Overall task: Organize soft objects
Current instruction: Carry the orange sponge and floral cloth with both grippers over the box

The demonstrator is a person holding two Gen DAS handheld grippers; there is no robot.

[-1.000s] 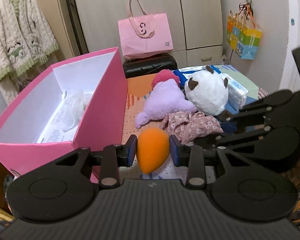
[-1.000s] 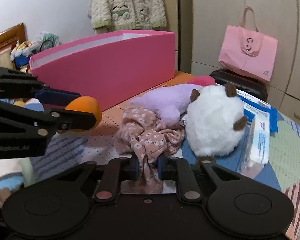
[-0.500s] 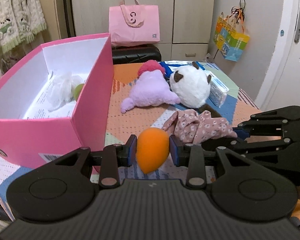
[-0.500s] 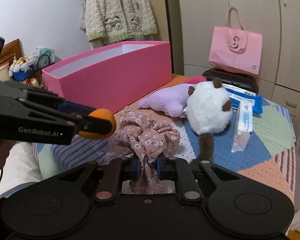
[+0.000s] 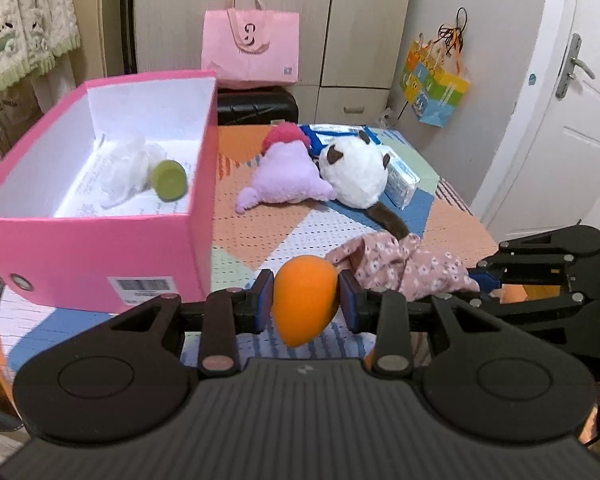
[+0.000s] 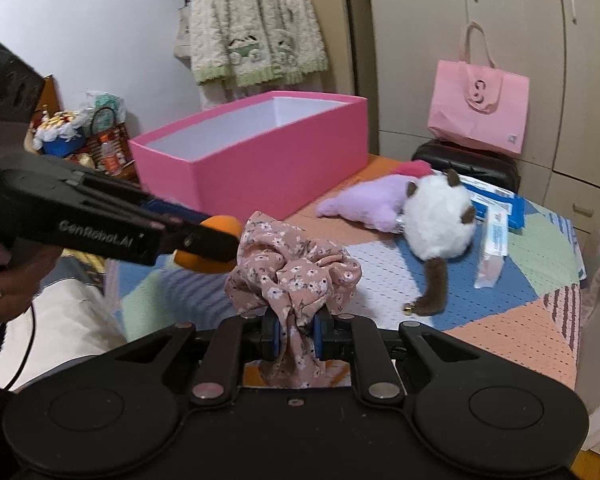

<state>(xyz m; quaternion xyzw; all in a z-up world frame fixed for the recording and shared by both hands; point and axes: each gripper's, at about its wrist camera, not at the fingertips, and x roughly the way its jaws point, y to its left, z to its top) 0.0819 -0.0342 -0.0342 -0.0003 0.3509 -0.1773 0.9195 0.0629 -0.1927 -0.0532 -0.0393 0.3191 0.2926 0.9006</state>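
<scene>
My left gripper [image 5: 305,305] is shut on an orange sponge [image 5: 303,303], held above the table's near edge, right of the pink box [image 5: 100,256]. My right gripper [image 6: 296,335] is shut on a pink floral scrunchie [image 6: 294,276]; the scrunchie also shows in the left wrist view [image 5: 404,266]. The box holds a white mesh puff [image 5: 126,170] and a green sponge [image 5: 169,180]. A purple plush [image 5: 288,180] and a white round plush [image 5: 354,178] with a brown tail lie further back on the table.
A patchwork cloth covers the table [image 5: 260,232]. Tissue packs [image 5: 400,178] lie behind the plushes. A black case [image 5: 256,106] with a pink bag [image 5: 250,50] stands behind the table. A door [image 5: 560,128] is at the right.
Both grippers have pulled back and risen from the plushes with their loads. The scrunchie is lifted off the table. The box's inside, with the green sponge, has come into view.
</scene>
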